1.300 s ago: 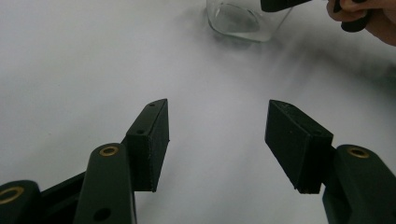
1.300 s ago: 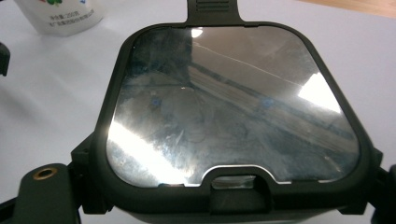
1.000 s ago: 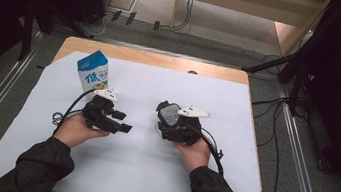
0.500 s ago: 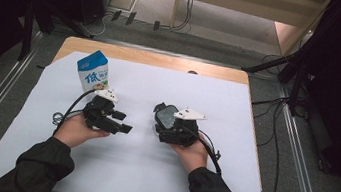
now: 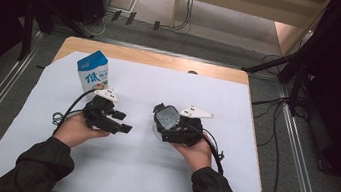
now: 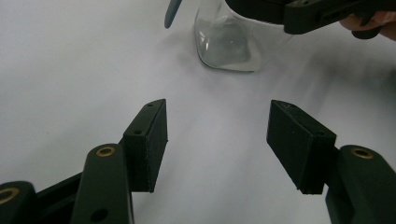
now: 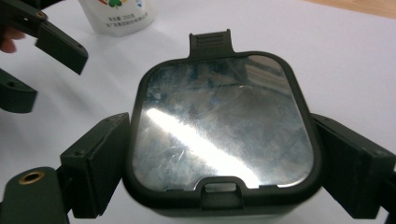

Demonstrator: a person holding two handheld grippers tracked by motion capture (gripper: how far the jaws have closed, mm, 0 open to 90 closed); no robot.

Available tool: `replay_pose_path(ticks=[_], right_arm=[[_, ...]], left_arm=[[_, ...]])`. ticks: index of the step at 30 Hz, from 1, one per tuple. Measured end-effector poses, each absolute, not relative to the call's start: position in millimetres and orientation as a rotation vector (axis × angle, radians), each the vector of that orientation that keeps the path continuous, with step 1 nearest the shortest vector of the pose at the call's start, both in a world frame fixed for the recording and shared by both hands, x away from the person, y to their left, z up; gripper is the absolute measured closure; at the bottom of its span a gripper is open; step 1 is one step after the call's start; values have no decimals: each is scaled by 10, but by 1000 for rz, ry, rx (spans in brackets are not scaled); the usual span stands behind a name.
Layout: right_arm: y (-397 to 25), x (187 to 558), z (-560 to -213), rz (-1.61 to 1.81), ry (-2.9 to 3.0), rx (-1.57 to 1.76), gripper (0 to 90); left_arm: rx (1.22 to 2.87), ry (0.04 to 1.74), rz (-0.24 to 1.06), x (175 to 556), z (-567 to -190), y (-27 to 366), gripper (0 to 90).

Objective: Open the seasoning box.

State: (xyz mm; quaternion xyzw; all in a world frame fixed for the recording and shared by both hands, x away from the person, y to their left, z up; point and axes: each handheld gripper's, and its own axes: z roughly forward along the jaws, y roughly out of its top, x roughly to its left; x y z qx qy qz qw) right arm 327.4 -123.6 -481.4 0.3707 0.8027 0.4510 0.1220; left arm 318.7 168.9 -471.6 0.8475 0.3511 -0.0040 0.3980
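Right tool (image 7: 219,154) clamped lidded container (image 7: 219,140) by both sides — kept it steady on desk (image 5: 251,153). Left tool (image 6: 219,140) gaped wide, empty, aimed at container, likely for lid. Milk carton (image 5: 93,71) stood behind.

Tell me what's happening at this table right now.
A person sits at a table covered with white paper, a two-jaw gripper in each hand. The right gripper is clamped on the sides of a clear container with a dark-rimmed lid, which stands on the paper. The left gripper is open and holds nothing, its jaws pointing toward that container. A small blue-and-white carton stands upright behind the left gripper, untouched.
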Motion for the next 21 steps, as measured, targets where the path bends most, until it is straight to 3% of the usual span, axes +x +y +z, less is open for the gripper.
replay_pose_path(ticks=[10,16,21], right_arm=[[-1409,3154,-4613,1340,2343,1051,128],[-1613,3091,-4520,1364,2326,1052,162],[-1752,3106,-4506,1352,2333,1060,328]], left_arm=[[2143,887,12,3183,-4695,1678,441],[2135,859,21,3201,-4625,1632,636],[2113,863,1,3244,-4557,1562,794]])
